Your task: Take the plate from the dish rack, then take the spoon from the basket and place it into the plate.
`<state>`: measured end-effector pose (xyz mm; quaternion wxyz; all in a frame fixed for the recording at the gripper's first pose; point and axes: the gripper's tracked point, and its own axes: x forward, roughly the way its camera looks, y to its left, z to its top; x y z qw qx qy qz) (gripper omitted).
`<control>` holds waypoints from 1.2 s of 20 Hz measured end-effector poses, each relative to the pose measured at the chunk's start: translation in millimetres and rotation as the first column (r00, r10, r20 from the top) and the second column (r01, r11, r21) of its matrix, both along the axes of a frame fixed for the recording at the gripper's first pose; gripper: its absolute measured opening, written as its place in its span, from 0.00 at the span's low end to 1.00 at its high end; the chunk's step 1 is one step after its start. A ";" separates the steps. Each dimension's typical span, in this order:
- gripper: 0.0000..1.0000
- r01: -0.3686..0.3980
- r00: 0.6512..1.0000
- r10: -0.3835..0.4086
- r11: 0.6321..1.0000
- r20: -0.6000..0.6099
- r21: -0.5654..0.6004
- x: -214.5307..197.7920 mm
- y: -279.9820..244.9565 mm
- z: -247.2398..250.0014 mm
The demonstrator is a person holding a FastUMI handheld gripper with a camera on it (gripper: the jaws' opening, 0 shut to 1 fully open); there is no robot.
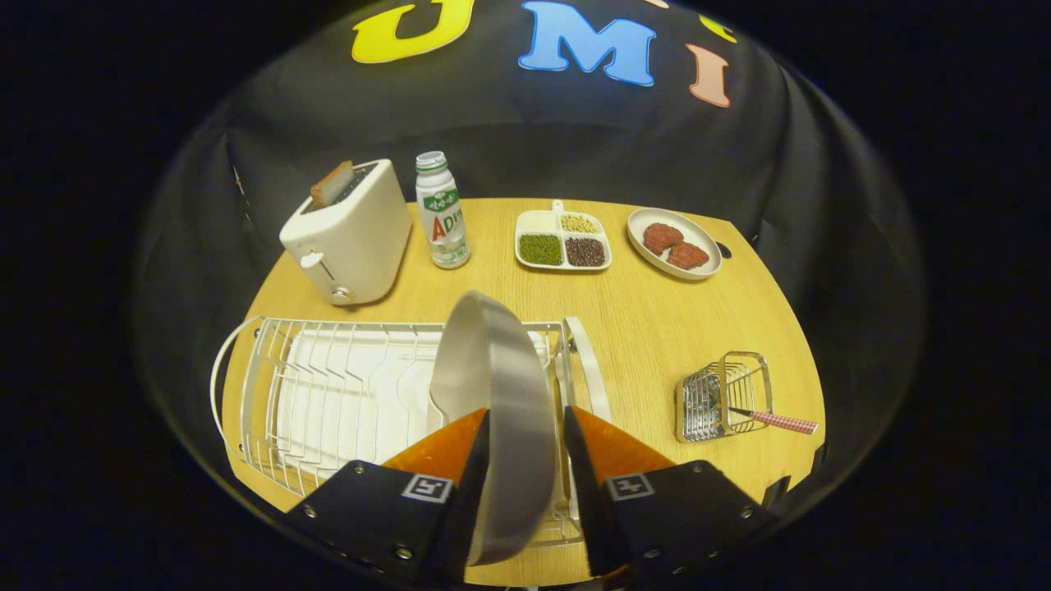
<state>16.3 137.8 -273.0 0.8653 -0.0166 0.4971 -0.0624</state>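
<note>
**Plate held edge-on above the rack, ready to be set down**

The plate (493,410) is gripped on edge between the two fingers of the gripper (525,435), which are clenched on its rim from either side. It is held upright and slightly tilted, above the right end of the dish rack (328,394), which lies along the near-left part of the desk (649,328). Whether its lower rim is fully clear of the rack wires cannot be told.

The spoon (776,420) is seen lying across the small wire basket (727,394) near the desk's right edge, its checked handle jutting out toward that edge. Along the far edge stand a toaster (349,234), a bottle (442,213), a divided tray (563,240) of beans and a dish (673,243) with two reddish pieces.

For this step, the plate is best lifted straight up until the rim is judged free of the wires, then carried to the bare wood between rack and basket. It should be tipped flat gently before the grip is eased, so that it is not dropped on edge or left rolling. Room should be left beside the basket, so the spoon can be reached afterwards without the plate being knocked.
</note>
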 end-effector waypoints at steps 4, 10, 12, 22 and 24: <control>0.31 -0.021 1.000 0.021 0.999 -0.004 -0.037 3.8 14.6 -1.9; 0.31 -0.070 0.995 0.082 0.976 0.053 -0.207 18.7 25.6 15.5; 0.29 -0.095 0.991 0.116 0.961 0.066 -0.260 25.3 25.1 24.3; 0.29 -0.060 0.990 0.084 0.977 0.111 -0.207 23.4 20.1 58.5; 0.29 -0.044 0.991 0.064 0.985 0.121 -0.164 20.2 14.9 69.3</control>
